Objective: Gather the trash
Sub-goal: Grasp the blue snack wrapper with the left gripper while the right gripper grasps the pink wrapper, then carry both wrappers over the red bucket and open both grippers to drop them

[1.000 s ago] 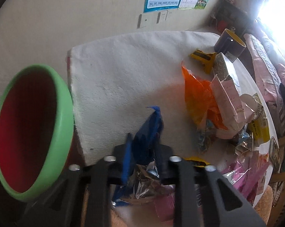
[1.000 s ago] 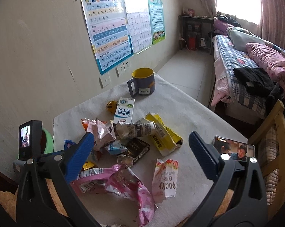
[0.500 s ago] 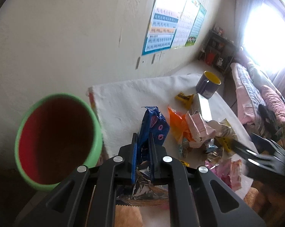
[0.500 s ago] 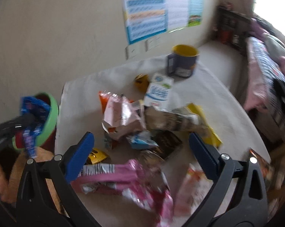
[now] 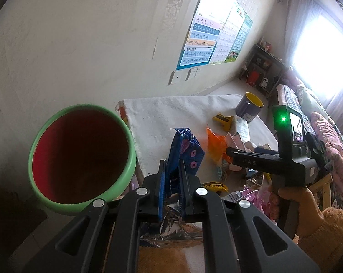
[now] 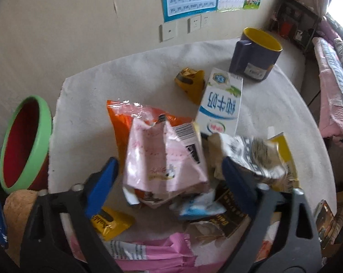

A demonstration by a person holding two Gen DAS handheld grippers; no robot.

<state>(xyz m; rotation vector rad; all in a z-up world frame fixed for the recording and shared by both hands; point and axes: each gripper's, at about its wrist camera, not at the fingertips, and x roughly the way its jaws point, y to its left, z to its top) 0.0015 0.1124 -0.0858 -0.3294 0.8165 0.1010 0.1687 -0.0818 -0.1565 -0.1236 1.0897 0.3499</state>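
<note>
My left gripper (image 5: 171,168) is shut on a blue snack wrapper (image 5: 186,150) and holds it up in the air, just right of the green-rimmed red bin (image 5: 80,157). My right gripper (image 6: 169,173) is open, its blue fingertips on either side of a pale pink wrapper (image 6: 164,157) in the trash pile on the white table (image 6: 148,72). An orange bag (image 6: 121,122) lies under the pink wrapper. The right gripper also shows in the left wrist view (image 5: 246,154). The bin also shows in the right wrist view (image 6: 25,143).
A milk carton (image 6: 221,104), a crumpled silver bag (image 6: 253,157), yellow wrappers (image 6: 191,84), a long pink wrapper (image 6: 153,252) and a dark packet (image 6: 228,218) lie on the table. A blue mug with a yellow inside (image 6: 257,54) stands at the back. A bed (image 5: 326,122) is to the right.
My left gripper has lifted the blue wrapper off the table and brought it beside the bin. My right gripper has dropped down and forward until its open fingers flank the pink wrapper.
</note>
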